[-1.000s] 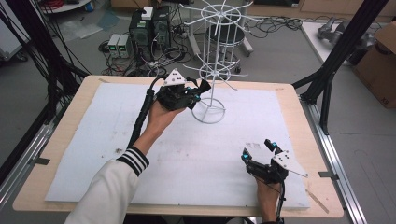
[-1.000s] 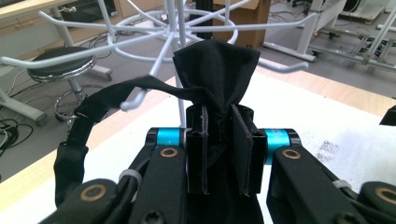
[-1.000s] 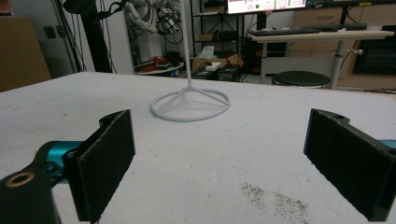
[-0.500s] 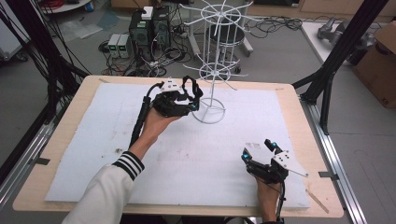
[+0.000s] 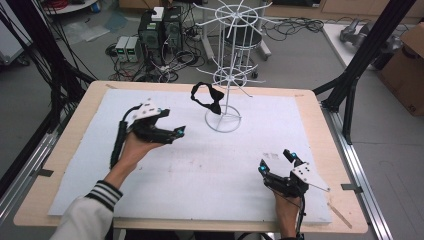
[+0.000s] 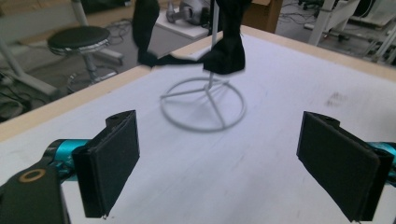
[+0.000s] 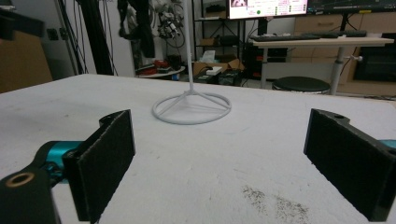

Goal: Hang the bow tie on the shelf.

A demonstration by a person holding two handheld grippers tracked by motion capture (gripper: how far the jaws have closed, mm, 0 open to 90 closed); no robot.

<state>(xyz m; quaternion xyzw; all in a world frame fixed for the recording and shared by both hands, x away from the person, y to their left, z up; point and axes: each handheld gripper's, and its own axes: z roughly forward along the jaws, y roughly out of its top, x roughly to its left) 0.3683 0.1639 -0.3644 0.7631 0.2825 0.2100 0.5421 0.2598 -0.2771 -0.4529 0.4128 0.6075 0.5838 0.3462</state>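
Left claw [image 5: 176,131] pulled back, jaws just opened; black strap [image 5: 207,97] hanging on rack [image 5: 225,80].

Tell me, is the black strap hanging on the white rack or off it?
On: the black strap dangles from a white rack arm, above the table.

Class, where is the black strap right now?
In the high view the black strap hangs from the white wire rack, left of its pole, beyond the open left gripper.

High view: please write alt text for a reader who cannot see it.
A black bow tie hangs from a white wire rack on a white-covered table. The left gripper is beside it with fingers open and empty; the right gripper rests open near the front edge.
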